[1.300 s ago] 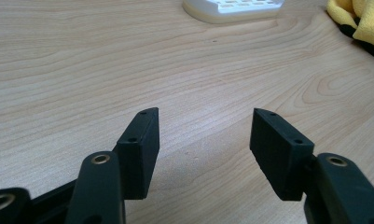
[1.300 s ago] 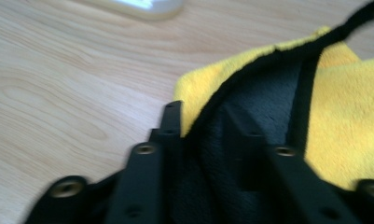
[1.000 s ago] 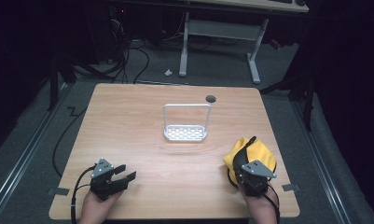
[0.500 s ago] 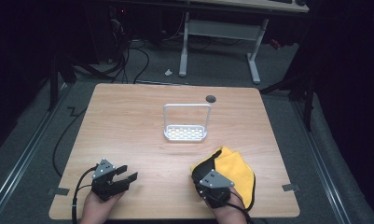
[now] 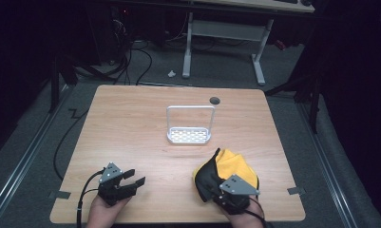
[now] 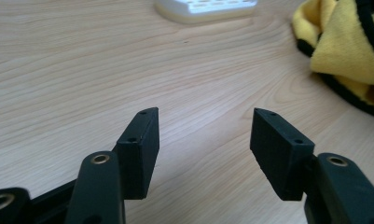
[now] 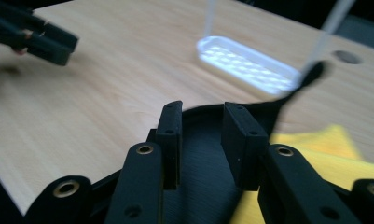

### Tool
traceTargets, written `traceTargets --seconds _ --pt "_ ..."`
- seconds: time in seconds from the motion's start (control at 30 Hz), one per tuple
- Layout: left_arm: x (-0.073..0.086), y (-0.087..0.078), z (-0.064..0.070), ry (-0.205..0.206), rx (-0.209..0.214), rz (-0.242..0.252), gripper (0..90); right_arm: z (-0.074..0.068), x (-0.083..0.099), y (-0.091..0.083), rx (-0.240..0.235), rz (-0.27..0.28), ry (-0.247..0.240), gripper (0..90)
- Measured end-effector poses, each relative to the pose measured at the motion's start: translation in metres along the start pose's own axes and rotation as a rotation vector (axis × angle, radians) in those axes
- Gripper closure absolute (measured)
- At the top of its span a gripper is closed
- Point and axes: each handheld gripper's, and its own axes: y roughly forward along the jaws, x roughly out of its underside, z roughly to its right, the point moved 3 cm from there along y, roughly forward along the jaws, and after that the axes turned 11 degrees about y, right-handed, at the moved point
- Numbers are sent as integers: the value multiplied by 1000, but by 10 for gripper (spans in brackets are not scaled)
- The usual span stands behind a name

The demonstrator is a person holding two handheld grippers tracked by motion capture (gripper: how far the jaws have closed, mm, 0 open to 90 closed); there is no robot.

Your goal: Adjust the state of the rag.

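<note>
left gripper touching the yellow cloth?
Apart. The high view shows bare table between the left gripper and the yellow cloth; the left gripper view shows its jaws open over bare wood.

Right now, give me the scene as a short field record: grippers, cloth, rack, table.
left gripper: open, holds nothing, resting near the table's front left edge
right gripper: jaws part open with a fold of the cloth between them; firm grip cannot be told
cloth: yellow with black side and edging, bunched at front right
rack: white, perforated base with upright frame, mid table, apart from the cloth
table: light wood, round hole at the far edge
</note>
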Motion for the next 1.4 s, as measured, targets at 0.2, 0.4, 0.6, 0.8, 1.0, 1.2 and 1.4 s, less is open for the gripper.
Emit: traceTargets --seconds 0.2,0.4,0.6,0.8,1.0,1.2,1.4 --pt "-17 16 19 23 40 3 415 46 9 -25 113 16 41 679" --pt "-41 51 40 20 111 18 397 87 39 -21 201 -36 109 658" --pt "-77 83 68 59 179 39 373 98 47 -20 223 -49 136 659" --pt "-108 109 91 86 225 61 369 101 51 -19 225 -64 143 660" --pt "-119 133 104 101 243 7 446 100 52 -17 221 -72 140 659" --pt "-114 130 105 145 197 -23 842 101 54 -17 219 -79 148 662" --pt "-108 90 87 112 164 61 849 102 56 -14 216 -92 152 666"
